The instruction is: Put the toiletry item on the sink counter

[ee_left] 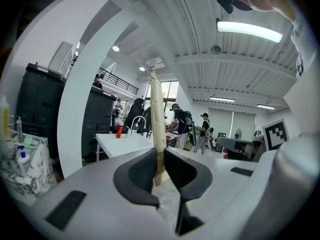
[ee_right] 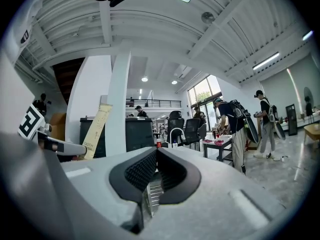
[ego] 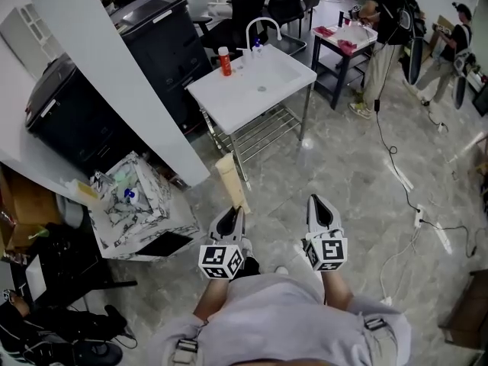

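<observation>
The toiletry packet (ego: 231, 180) is a long, flat, beige carton, and it looks light and fairly stiff. It is also thin enough that a hard squeeze would probably crease it, and its smooth card faces could slide between rubber pads. The left gripper (ego: 232, 212) is clamped on the packet's lower end, with one jaw pressed against each broad face. Most of the packet's length stands up and forward beyond the jaw tips, leaning slightly. With the hold so low, the free upper end will likely wag if the gripper is swung quickly. A firm but not crushing pinch on the flat faces seems the right grip, and the carry should be steady. The right gripper (ego: 319, 201) is to the side of the left one and level with it. Its jaws are closed together with nothing between them, and from there the packet shows off to its left, well apart. The sink counter (ego: 221, 97) lies ahead of both grippers and well beyond the packet's tip, with bare floor between. A red bottle (ego: 224, 61) and a curved faucet (ego: 261, 27) stand at its far edge. The near white rim is bare, so that edge looks like the easiest place to lay the packet flat. The packet is in the air and not yet over the counter.
</observation>
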The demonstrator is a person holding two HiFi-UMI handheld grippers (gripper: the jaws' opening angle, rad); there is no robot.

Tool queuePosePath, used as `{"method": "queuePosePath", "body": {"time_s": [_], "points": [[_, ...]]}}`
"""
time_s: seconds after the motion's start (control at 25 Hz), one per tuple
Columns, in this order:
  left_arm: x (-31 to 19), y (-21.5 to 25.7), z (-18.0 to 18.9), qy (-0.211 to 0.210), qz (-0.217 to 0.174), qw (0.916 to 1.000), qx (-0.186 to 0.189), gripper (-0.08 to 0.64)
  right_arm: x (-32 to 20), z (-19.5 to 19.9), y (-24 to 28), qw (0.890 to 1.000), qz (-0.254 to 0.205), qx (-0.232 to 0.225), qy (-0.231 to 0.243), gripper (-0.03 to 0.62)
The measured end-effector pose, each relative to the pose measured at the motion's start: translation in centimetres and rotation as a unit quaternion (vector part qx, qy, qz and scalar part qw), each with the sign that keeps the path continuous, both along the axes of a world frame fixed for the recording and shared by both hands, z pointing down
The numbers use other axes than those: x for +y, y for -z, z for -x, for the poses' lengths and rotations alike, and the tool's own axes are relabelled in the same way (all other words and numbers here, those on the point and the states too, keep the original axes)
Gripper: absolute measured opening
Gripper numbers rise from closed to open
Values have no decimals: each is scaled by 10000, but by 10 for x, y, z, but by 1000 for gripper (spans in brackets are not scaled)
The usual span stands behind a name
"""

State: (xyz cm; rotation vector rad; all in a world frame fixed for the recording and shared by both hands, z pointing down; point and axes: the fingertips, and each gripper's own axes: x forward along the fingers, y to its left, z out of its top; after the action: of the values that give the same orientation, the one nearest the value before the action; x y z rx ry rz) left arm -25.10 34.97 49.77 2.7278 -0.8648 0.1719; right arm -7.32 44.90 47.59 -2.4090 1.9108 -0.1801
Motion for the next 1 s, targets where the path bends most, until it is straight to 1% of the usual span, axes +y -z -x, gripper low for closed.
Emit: {"method": "queuePosePath", "body": {"time_s": [0.2,0.48,0.84,1.0], "points": [[-48,-7,-5,-116,38,9999,4,46,-48,0,4,10000,-55,5,-30,5],[-133,11,-14,-227,-166,9995,113,46,-124,-5,16,9998,-138,43,-151,5],[-218,6,0,-296,-104,9995,100,46,-207,14,14,9998,-59,38,-202,5],[-246,6,4,-419,-58,9991,101,46,-238,22,15,9997,-8,61,-250,5]]}}
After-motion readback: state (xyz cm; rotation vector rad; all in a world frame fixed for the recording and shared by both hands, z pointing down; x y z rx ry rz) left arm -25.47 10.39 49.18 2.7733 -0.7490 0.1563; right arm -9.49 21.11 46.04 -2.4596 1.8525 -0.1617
